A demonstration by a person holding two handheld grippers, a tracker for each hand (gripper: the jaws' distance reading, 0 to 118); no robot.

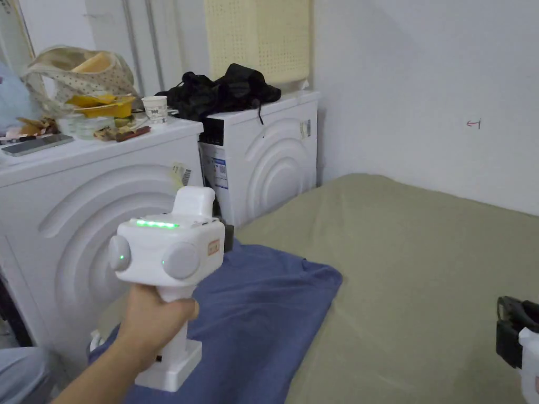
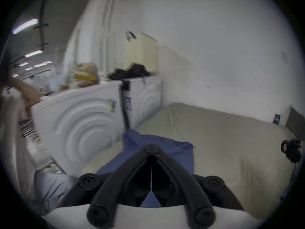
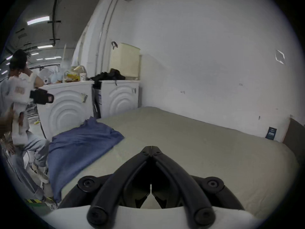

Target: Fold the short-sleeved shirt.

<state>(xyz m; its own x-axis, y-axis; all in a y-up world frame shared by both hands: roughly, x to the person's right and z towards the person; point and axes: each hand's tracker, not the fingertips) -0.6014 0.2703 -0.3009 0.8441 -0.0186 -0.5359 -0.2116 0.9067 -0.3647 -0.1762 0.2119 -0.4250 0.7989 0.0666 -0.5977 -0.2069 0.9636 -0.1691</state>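
1. Left tool (image 2: pixel 151 147): black two-jaw tips meet with no gap in the left gripper view and hold nothing. In the head view its white pistol-grip body is raised in the person's left hand (image 1: pixel 152 323), above the near-left corner of the bed.
2. Right tool (image 3: pixel 151 148): jaws pressed tip to tip, empty, hovering over bare bed cover, well apart from the garment.
3. Blue short-sleeved cotton shirt (image 1: pixel 263 310): lies roughly flat on the olive-green bed cover (image 1: pixel 421 273) at the left edge of the bed. Its near end hangs over the side, as seen in the right gripper view. No fold is visible; sleeves and collar cannot be made out.
4. Judgement: task at its start; step in hand is reaching for the first grasp.
5. To do it well: open both tools before descending; pinch only the top layer of cloth at two matching corners or the shoulders; pull the overhanging part fully onto the bed first, so folds land on a flat base.
6. Beyond: two white front-loading washing machines (image 1: pixel 95 205) stand against the bed's left edge; a dark heap of clothing (image 1: pixel 226 92) sits on the farther one.
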